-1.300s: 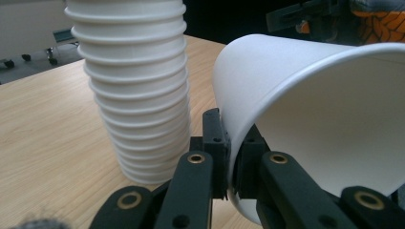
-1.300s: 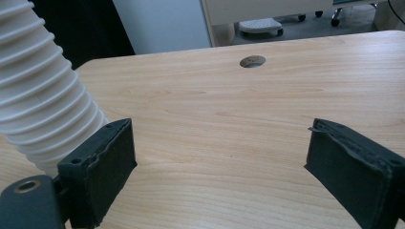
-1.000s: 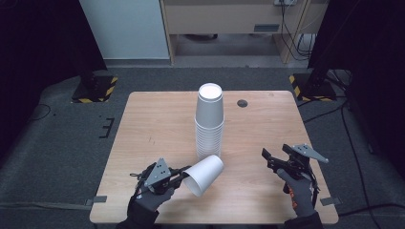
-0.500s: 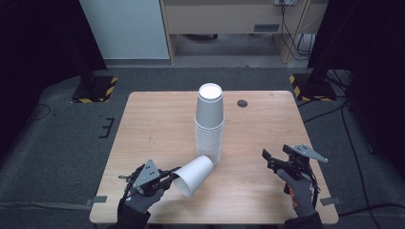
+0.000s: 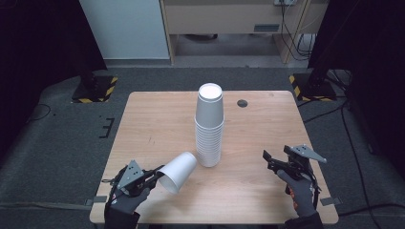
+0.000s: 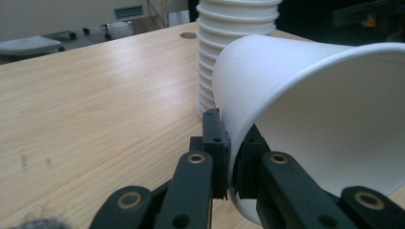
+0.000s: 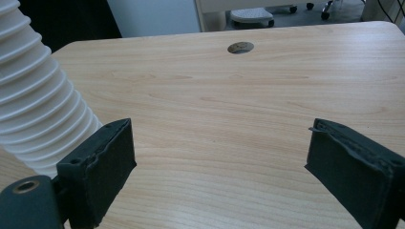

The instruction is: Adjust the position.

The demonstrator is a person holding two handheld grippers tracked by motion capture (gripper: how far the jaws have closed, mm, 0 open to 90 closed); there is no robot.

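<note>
The left gripper [image 5: 155, 177] pinches the rim of a single white paper cup [image 5: 177, 171], tipped on its side just above the light wooden table [image 5: 153, 119]. Next to it stands a tall stack of white paper cups [image 5: 209, 126]. The right gripper [image 5: 271, 160] hovers open, holding nothing, near the table's right edge.
</note>
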